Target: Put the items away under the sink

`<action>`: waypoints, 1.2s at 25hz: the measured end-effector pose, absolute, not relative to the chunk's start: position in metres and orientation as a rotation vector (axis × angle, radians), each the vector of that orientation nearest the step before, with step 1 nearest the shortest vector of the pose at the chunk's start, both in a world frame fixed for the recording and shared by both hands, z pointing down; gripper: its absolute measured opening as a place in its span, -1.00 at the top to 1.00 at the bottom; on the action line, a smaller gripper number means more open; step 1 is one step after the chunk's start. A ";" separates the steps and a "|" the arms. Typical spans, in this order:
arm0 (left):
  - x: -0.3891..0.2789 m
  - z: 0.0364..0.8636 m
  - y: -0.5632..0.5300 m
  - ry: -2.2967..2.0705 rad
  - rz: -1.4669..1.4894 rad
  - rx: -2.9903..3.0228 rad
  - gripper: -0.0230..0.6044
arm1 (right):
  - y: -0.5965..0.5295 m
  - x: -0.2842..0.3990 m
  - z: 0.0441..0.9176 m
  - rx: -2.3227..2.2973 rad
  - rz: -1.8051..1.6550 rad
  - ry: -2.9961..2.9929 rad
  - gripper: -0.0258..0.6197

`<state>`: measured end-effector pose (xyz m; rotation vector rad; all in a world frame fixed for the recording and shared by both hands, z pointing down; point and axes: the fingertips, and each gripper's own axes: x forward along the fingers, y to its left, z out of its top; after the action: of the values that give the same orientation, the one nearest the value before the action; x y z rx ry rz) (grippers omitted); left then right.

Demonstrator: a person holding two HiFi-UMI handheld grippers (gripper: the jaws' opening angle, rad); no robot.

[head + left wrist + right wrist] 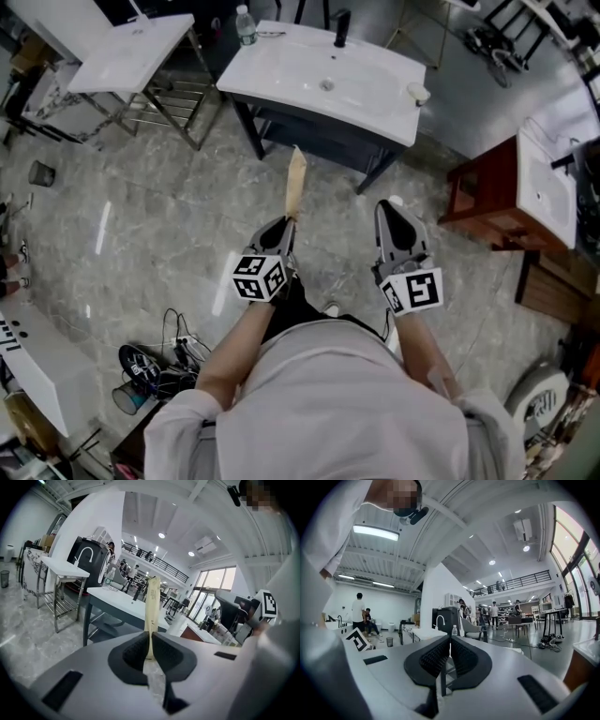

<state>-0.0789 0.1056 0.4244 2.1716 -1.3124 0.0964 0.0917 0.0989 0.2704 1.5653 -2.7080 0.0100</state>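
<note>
My left gripper (286, 225) is shut on a long flat cream-coloured strip (295, 183) that sticks out past its tips toward the sink; in the left gripper view the strip (152, 611) stands upright from between the closed pads of the left gripper (150, 645). My right gripper (392, 210) is held beside it, jaws together; the right gripper view shows only a thin pale sliver between the right gripper's (449, 647) pads. Ahead stands the white sink (281, 66) on a dark cabinet with an open shelf (305, 131) beneath. Both grippers hang above the floor, short of the cabinet.
On the sink are a water bottle (246, 25), a black tap (341, 28) and a small white object (417, 92). A second white basin on a metal frame (131, 52) is at left, a reddish wooden vanity (487, 192) at right. Cables and a cup (150, 370) lie on the floor.
</note>
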 end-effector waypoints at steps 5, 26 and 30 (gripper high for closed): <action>-0.096 0.431 0.065 -1.270 0.114 2.177 0.85 | 0.062 0.073 0.273 1.588 0.028 -2.671 0.82; -0.109 0.459 -0.018 -1.112 0.161 2.190 0.85 | 0.003 0.057 0.272 1.716 0.041 -2.510 0.82; -0.091 0.464 -0.030 -1.116 0.182 2.180 0.85 | -0.010 0.076 0.275 1.725 0.055 -2.504 0.82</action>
<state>-0.0911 -0.0296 0.4638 2.1798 -1.1159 0.1823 0.0757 -0.0099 0.2750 1.7252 -2.5044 0.0555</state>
